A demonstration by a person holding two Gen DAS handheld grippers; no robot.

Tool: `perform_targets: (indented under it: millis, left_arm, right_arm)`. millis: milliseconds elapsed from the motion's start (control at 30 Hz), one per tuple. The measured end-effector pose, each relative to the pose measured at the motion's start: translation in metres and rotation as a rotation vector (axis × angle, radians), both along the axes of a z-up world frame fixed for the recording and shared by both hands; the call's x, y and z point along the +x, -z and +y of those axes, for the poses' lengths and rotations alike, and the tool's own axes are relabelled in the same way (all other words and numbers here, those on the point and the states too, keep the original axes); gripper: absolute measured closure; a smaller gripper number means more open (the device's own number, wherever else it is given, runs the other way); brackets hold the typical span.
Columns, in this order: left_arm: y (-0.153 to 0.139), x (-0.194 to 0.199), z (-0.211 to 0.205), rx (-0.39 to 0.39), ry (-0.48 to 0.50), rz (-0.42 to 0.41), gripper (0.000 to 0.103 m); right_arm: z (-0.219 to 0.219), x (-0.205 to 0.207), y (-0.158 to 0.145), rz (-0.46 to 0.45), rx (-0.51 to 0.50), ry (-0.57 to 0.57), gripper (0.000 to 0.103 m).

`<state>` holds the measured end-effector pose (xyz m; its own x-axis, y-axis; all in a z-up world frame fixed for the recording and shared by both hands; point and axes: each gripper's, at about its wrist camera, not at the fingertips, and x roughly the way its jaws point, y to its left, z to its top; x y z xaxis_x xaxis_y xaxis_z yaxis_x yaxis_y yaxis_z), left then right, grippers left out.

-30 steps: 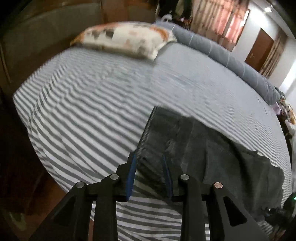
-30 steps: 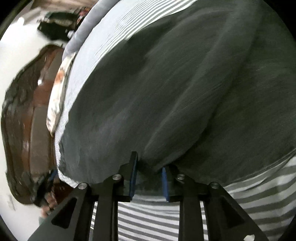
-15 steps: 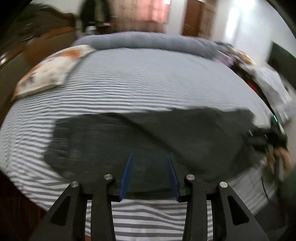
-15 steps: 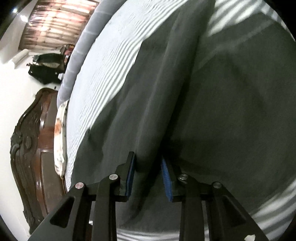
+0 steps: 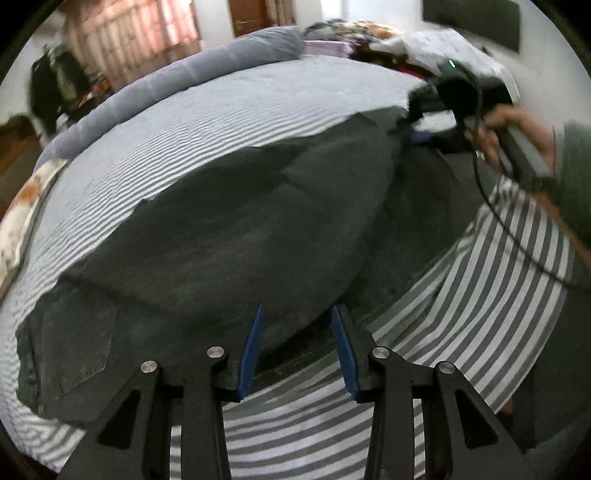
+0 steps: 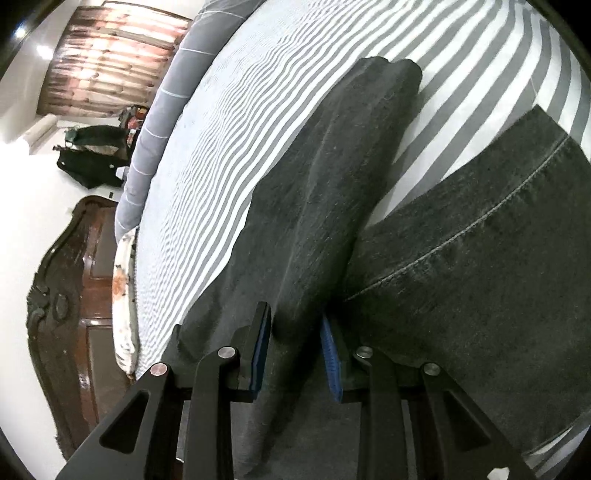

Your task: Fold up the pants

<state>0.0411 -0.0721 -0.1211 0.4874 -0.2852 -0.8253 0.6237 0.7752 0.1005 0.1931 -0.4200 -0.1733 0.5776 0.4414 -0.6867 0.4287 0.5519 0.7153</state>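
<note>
Dark grey pants [image 5: 229,229] lie across a bed with a grey-and-white striped sheet [image 5: 207,122]. My left gripper [image 5: 297,325] is open, its blue pads either side of the pants' near edge, apart from the cloth. My right gripper [image 6: 295,332] has a raised fold of one pant leg [image 6: 325,184] between its blue pads, which sit close around it. The other leg [image 6: 480,258] lies flat to the right, its hem stitching showing. In the left wrist view the right gripper [image 5: 417,122] and the hand holding it are at the pants' far right end.
A patterned pillow [image 5: 22,206] lies at the bed's left end by a dark wooden headboard [image 6: 62,280]. A long grey bolster [image 5: 177,77] runs along the far side. Clothes and clutter [image 5: 388,33] pile beyond the bed's far right corner.
My left gripper swung from the waist end toward the middle of the pants' near edge. My right gripper lifted and drew one leg into a raised fold; the legs now lie apart.
</note>
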Motion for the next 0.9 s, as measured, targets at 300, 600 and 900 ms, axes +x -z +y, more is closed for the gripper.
perform_targets:
  millis: [300,600,900]
  left_arm:
    - [0.035,-0.009,-0.036,0.14,0.109,-0.07,0.064]
    - [0.051,0.012,-0.055,0.17,0.109,-0.129,0.064]
    - [0.062,0.007,-0.06,0.203,0.134,-0.205,0.073]
  right_arm:
    - [-0.022,0.007,0.005,-0.016,0.046,0.041,0.076]
    - [-0.027,0.013,0.006,-0.035,0.089,0.034,0.076]
    - [-0.044,0.007,0.016,-0.074,0.126,0.074,0.077]
